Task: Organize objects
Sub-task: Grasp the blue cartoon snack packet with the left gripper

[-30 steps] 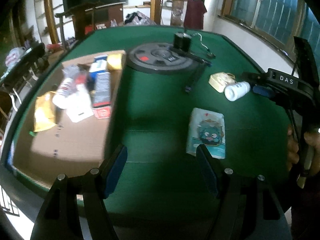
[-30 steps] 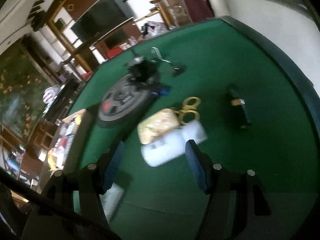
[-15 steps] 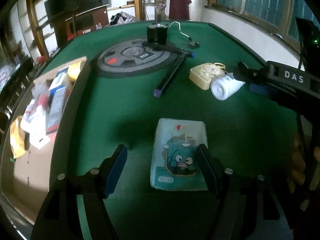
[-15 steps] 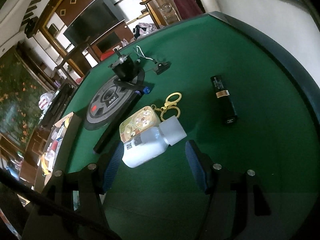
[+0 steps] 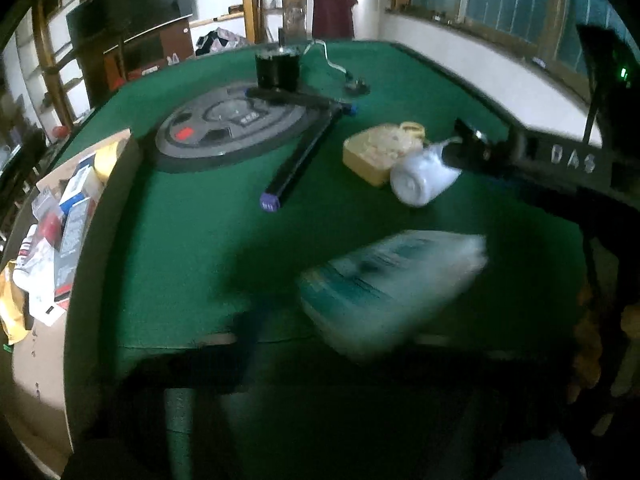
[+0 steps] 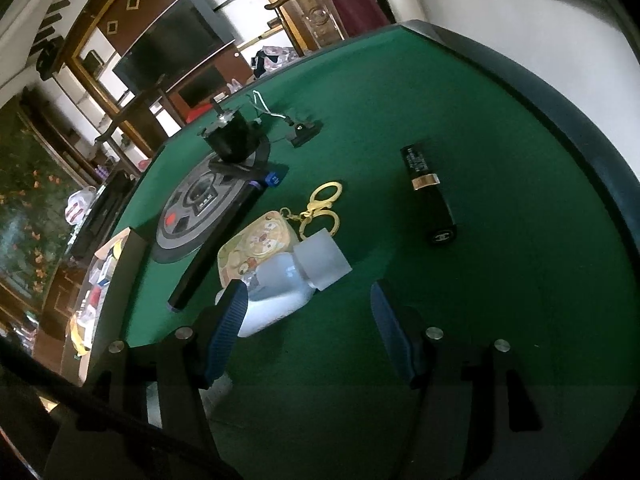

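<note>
A pale blue tissue packet [image 5: 392, 280], blurred and tipped up on edge, sits between the fingers of my left gripper [image 5: 320, 320]. The jaws are closing on it and it looks pinched; only the left blue pad [image 5: 248, 320] shows. My right gripper [image 6: 308, 312] is open, and its left pad rests beside a white bottle [image 6: 280, 292] lying on the green table. A yellow keychain case [image 6: 256, 248] touches the bottle. In the left wrist view the right gripper [image 5: 460, 152] reaches the bottle [image 5: 420, 180] from the right.
A cardboard box [image 5: 40, 352] with several packets stands off the table's left edge. A grey weight plate [image 5: 232, 124], a black motor [image 5: 276, 68] and a long black rod [image 5: 304, 160] lie at the back. A black lipstick [image 6: 430, 196] lies to the right.
My left gripper swung right from the box side to the tissue packet, then its jaws came together and the packet tipped up. The right gripper crept closer to the white bottle.
</note>
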A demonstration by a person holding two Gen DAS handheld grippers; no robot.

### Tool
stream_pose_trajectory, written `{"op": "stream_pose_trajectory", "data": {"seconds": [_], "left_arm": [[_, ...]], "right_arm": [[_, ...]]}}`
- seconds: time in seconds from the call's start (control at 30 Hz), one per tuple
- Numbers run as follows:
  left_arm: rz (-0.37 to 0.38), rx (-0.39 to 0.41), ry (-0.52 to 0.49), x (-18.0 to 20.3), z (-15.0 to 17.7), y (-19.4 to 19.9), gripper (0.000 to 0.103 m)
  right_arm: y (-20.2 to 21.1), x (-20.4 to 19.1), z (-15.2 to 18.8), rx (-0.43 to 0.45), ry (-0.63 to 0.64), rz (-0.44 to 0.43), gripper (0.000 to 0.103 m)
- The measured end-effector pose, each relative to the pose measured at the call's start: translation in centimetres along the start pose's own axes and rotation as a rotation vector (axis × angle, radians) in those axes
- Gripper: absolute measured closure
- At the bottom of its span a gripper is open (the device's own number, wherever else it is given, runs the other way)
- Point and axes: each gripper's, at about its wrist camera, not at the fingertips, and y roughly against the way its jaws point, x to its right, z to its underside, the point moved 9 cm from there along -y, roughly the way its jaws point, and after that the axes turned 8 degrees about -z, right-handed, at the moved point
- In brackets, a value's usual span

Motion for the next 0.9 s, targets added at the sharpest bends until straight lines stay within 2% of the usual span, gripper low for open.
{"op": "stream_pose_trajectory", "data": {"seconds": [0.03,0.07,0.17,0.37,0.4,0.43,0.47,0.5,0.6,0.7,0.8,0.9], "left_arm": [[0.031,-0.007,0.023,-0.2,0.0,0.0,0.096],[0.063,-0.009,0.047,-0.4,0.0,0.0,0.096],[0.097,-0.006,0.075,-0.6,-0.1,-0.1,0.098],[0.081,0.018,-0.002,0.1,0.0,0.7,0.096],[0.092,0.022,-0.004,0.1,-0.1,0.9,0.088],[0.097,0.025,-0.002,0.0,-0.2,1.2,0.07],[0.095,0.03,0.009,-0.3,-0.4,1.4,0.06],[0.093,0.034,0.023,-0.7,-0.5,1.6,0.046],[0.129,0.026,0.071,-2.0,-0.7,2.3,0.045],[0.14,0.007,0.113,-3.3,-0.3,2.5,0.045],[0.191,-0.021,0.177,-4.2,0.3,2.3,0.043],[0.204,-0.043,0.215,-4.8,1.0,1.9,0.041]], "right_arm": [[0.0,0.1,0.0,0.0,-0.002,0.005,0.04],[-0.1,0.2,0.1,-0.002,-0.006,0.008,0.04],[-0.1,0.3,0.1,-0.001,-0.007,0.015,0.04],[0.0,0.3,0.2,0.0,-0.006,0.02,0.04],[0.0,0.2,0.2,0.0,-0.007,0.018,0.04],[0.0,0.2,0.2,-0.001,-0.011,0.011,0.04],[0.0,0.1,0.3,-0.005,-0.015,0.0,0.04],[0.0,-0.1,0.5,-0.013,-0.024,-0.024,0.04],[-0.4,-1.7,1.8,-0.065,-0.054,-0.155,0.039],[-1.3,-4.2,3.4,-0.156,-0.058,-0.287,0.039],[-2.2,-6.6,4.9,-0.244,-0.099,-0.433,0.04],[-2.7,-9.0,6.3,-0.353,-0.192,-0.651,0.04]]}}
